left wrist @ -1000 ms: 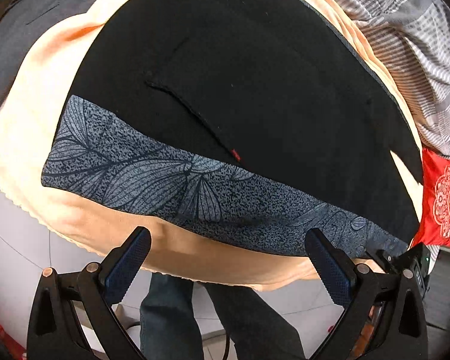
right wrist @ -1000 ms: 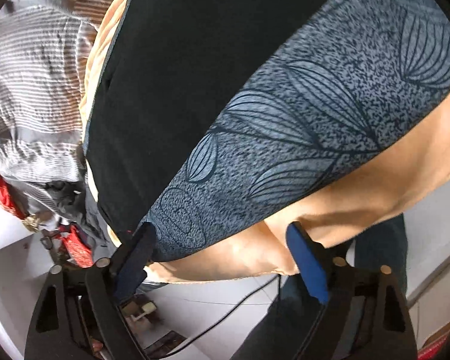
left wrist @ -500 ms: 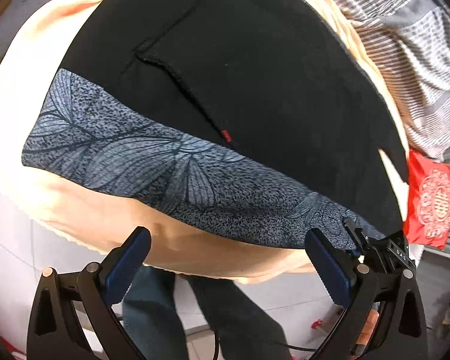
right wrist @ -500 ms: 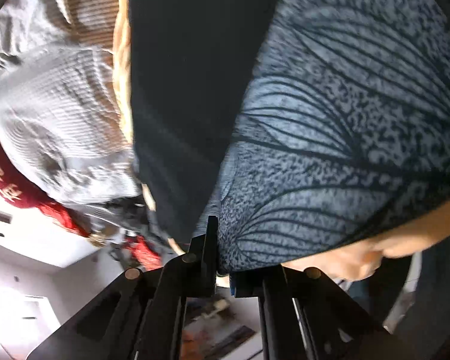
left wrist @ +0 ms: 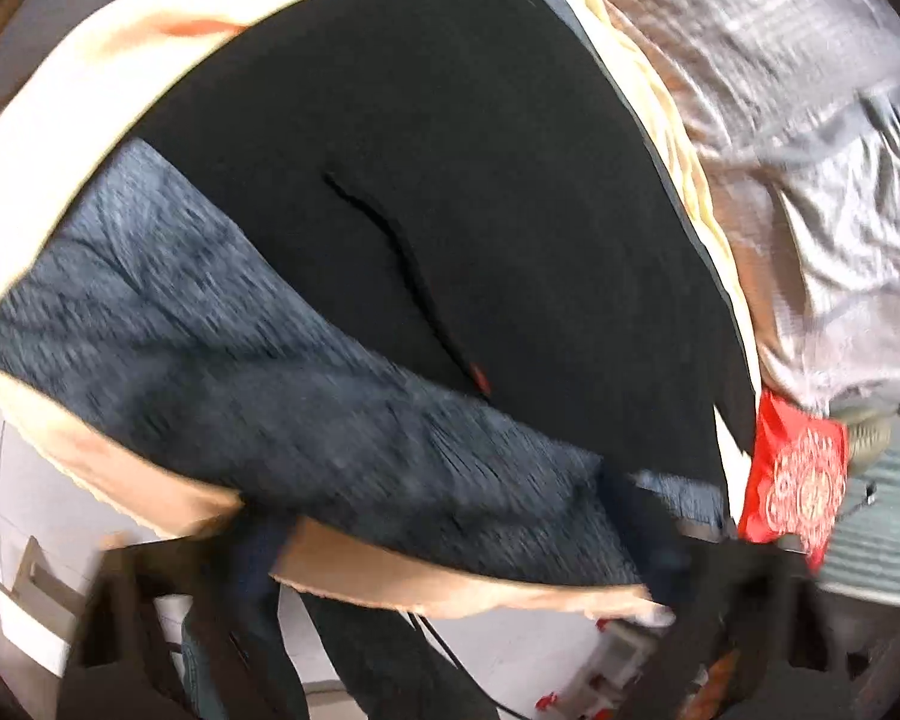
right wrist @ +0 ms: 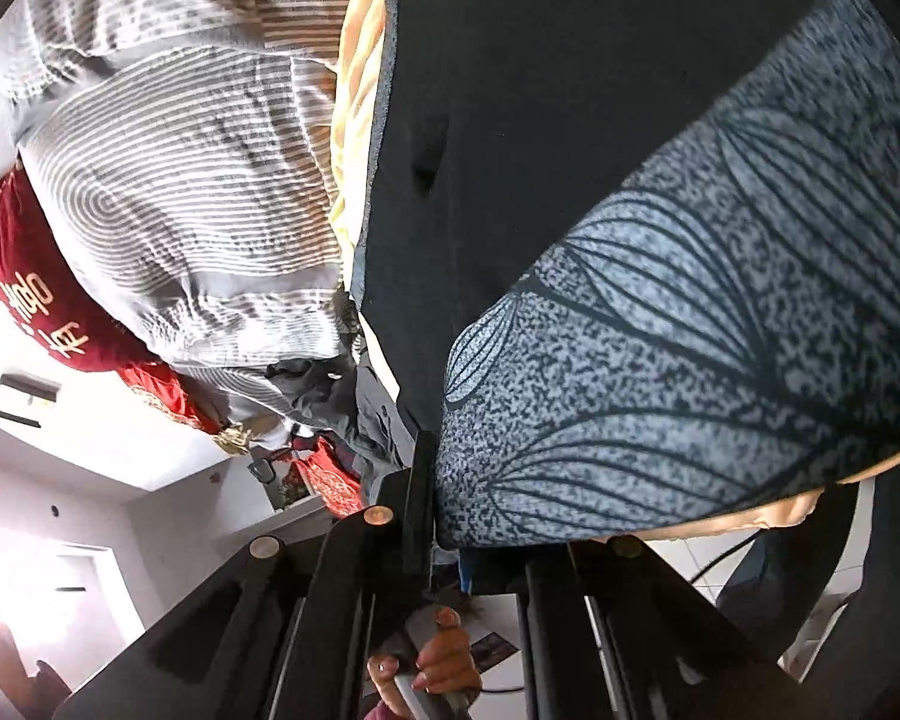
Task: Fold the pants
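The black pants [left wrist: 462,192] lie flat across a peach blanket [left wrist: 78,102] on a bed, filling the middle of the left wrist view. Their grey leaf-print waistband [left wrist: 258,384] runs from 9 o'clock down toward 5 o'clock, along the near edge of the blanket. A slit pocket with a small red tag [left wrist: 480,377] sits near the middle of the black cloth.

The left gripper [left wrist: 444,546], blurred at 6 o'clock, has just been closing its jaws. The waistband and the blanket edge lie between its dark fingers [left wrist: 258,564], but the blur hides whether the pads press on the cloth.

In the right wrist view the right gripper [right wrist: 444,516] is pinched nearly closed on the corner of the leaf-print waistband [right wrist: 690,360], which bulges out to the right of the jaws at 3 o'clock. The black pants [right wrist: 570,90] rise toward 12 o'clock. Below the jaws, at 6 o'clock, a person's fingers [right wrist: 444,660] wrap the handle.

A grey striped duvet [right wrist: 180,180] is bunched beside the blanket, at 10 o'clock in the right view. A red cushion with gold print [left wrist: 801,480] lies at 4 o'clock in the left view, just past the far end of the waistband.
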The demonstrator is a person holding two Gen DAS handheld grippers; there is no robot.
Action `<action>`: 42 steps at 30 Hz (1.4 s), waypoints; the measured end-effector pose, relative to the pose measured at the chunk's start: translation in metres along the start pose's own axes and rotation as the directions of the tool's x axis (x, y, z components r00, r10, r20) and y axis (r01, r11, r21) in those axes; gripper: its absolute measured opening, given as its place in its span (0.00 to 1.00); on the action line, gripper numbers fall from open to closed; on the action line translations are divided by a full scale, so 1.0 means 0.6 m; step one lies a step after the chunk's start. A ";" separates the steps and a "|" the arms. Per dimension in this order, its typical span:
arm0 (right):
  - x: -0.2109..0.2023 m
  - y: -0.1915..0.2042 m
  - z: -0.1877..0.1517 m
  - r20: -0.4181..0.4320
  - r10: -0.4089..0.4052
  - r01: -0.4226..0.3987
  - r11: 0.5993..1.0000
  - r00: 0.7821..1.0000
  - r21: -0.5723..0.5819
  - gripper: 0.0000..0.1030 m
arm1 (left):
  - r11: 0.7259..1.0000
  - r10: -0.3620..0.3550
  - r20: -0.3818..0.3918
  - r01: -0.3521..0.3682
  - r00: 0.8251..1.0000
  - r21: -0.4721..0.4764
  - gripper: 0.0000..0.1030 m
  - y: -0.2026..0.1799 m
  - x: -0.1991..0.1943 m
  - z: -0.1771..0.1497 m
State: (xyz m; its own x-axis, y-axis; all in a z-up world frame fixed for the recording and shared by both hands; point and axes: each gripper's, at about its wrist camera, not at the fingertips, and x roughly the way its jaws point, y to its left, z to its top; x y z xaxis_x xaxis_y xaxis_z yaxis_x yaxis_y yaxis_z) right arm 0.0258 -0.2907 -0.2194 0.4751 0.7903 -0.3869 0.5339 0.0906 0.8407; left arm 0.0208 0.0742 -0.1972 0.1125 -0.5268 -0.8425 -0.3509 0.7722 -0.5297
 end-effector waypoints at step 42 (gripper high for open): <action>0.213 0.159 0.419 -0.142 -0.344 0.319 0.932 0.928 -0.174 0.11 | 0.957 0.178 0.215 -0.220 0.960 0.191 0.21 -0.234 0.067 0.373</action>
State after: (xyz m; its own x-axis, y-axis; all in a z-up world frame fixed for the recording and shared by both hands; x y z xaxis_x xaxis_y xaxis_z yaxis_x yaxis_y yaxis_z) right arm 0.3133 -0.3332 -0.2840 0.1580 0.7884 -0.5945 0.5268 0.4419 0.7260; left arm 0.2825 0.0240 -0.1785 0.2449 -0.2920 -0.9245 -0.1827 0.9226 -0.3398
